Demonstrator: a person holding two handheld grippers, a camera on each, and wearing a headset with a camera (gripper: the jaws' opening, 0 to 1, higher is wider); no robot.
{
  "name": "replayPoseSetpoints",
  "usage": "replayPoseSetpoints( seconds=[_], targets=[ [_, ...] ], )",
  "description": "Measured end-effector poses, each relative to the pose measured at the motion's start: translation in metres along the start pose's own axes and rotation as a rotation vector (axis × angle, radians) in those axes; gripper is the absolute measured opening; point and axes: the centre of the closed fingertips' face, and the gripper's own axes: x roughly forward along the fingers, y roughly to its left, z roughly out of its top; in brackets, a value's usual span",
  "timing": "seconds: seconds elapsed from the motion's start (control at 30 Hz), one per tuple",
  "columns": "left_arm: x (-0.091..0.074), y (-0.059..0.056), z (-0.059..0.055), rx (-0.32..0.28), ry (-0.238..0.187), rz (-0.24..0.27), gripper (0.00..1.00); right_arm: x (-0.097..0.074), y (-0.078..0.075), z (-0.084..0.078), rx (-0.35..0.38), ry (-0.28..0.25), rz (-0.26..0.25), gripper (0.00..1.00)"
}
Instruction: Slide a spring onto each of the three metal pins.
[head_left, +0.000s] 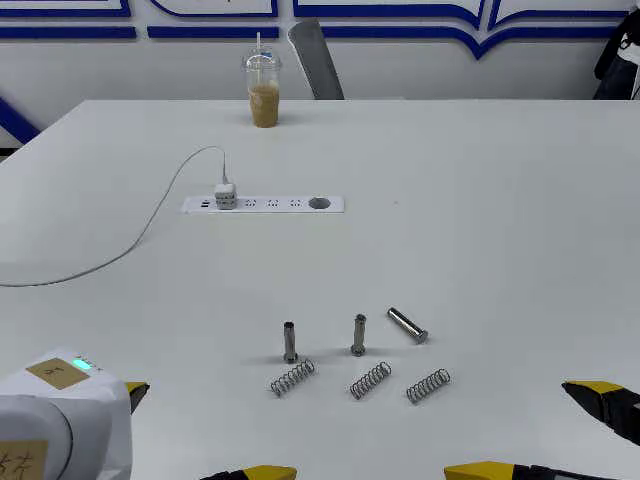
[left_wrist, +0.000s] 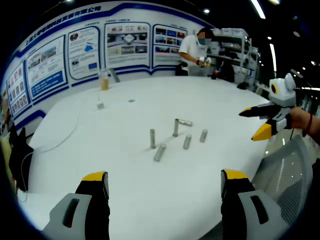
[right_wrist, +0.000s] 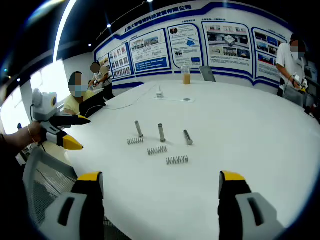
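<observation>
Holding nothing with the left gripper (left_wrist: 165, 176) or the right gripper (right_wrist: 160, 176) — both spread wide at the near edge of the white table (head_left: 480, 250). At mid-table, three metal pins (head_left: 358, 335) in a row, two upright, the 3 o'clock one lying flat — with three springs (head_left: 370, 380) loose at 6 o'clock, one just beside each

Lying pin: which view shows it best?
Head view: the lying pin is largest and sharpest there, with its full length visible, right of the upright pins. The left gripper view has it small, beside an upright pin. The right gripper view has it small and foreshortened.
</observation>
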Motion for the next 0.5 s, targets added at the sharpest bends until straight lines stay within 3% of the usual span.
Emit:
replayPoseSetpoints(
  seconds=[0.5],
  targets=[
    [-0.0030, 0.0007, 0.0034, 0.007, -0.006, 0.004, 0.92, -0.0015, -0.0020, -0.0001, -0.006, -0.001, -0.008, 0.97]
  ],
)
